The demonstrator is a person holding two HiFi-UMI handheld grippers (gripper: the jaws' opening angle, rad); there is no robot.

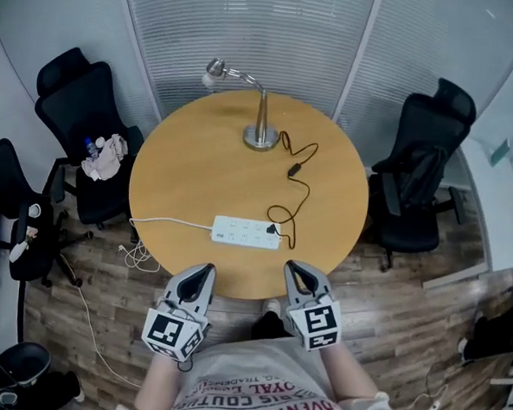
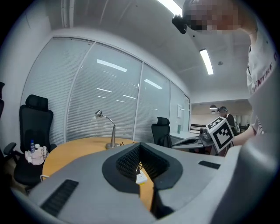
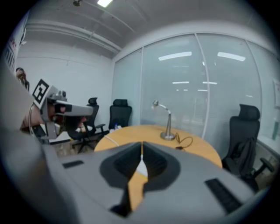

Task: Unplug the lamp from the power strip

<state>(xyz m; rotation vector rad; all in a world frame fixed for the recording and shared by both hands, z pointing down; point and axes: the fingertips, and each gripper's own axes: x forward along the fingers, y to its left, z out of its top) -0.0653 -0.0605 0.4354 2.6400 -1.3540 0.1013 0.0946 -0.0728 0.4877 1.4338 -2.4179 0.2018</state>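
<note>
In the head view, the lamp (image 1: 261,113) stands at the upper centre of the table (image 1: 180,178). Its cord (image 1: 302,187) runs down to the plug (image 1: 274,230), seated at the right end of the power strip (image 1: 244,232). The left gripper (image 1: 203,270) and right gripper (image 1: 293,267) hover at the bottom, off the table edge.

In the left gripper view, its jaws meet, empty. It should probably pin the strip down.

In the right gripper view, its jaws are also together. They must open, grip the plug body rather than the cord, and pull straight.
</note>
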